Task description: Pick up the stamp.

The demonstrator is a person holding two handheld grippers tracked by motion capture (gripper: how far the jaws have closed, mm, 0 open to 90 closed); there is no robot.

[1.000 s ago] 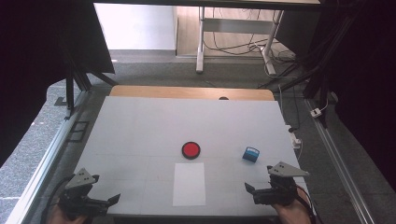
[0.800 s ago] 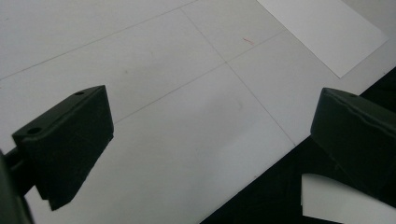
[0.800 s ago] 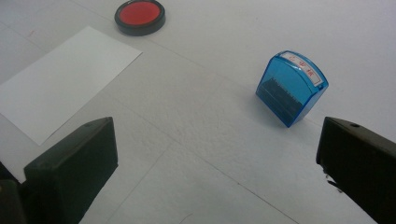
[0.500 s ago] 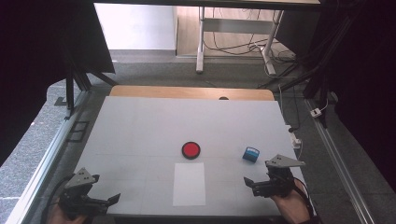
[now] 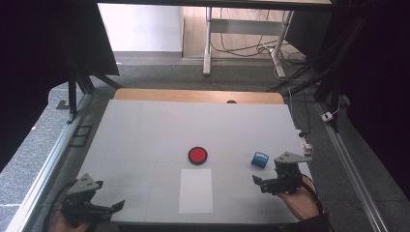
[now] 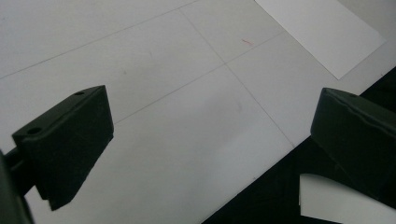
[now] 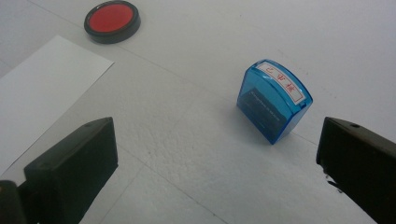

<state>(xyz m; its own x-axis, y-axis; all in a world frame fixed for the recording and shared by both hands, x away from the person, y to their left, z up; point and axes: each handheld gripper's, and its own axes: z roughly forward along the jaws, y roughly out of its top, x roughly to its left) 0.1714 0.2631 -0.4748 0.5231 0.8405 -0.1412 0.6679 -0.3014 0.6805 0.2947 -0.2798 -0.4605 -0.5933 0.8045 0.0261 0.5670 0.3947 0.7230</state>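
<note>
Gaping wide, the jaws of the right gripper (image 7: 215, 158) gripped nothing and touched nothing. Ahead of them, nearer the right-hand jaw in the right gripper view, the small translucent blue plastic stamp (image 7: 274, 100) stood on the white table top (image 7: 196, 60), clear of both jaws, its red-lettered label facing up. Farther off to the left lay the round red ink pad in its black rim (image 7: 112, 21), and the white rectangular sheet of paper (image 7: 42, 88) lay flat beside the left-hand jaw. In the high view the right gripper (image 5: 270, 184) sat just short of the stamp (image 5: 260, 159), the person's right hand (image 5: 300, 203) entering from the bottom edge. The left gripper (image 5: 104, 209), jaws equally wide and empty, hovered over the table's near left corner, well apart from the paper (image 5: 196, 190).
</note>
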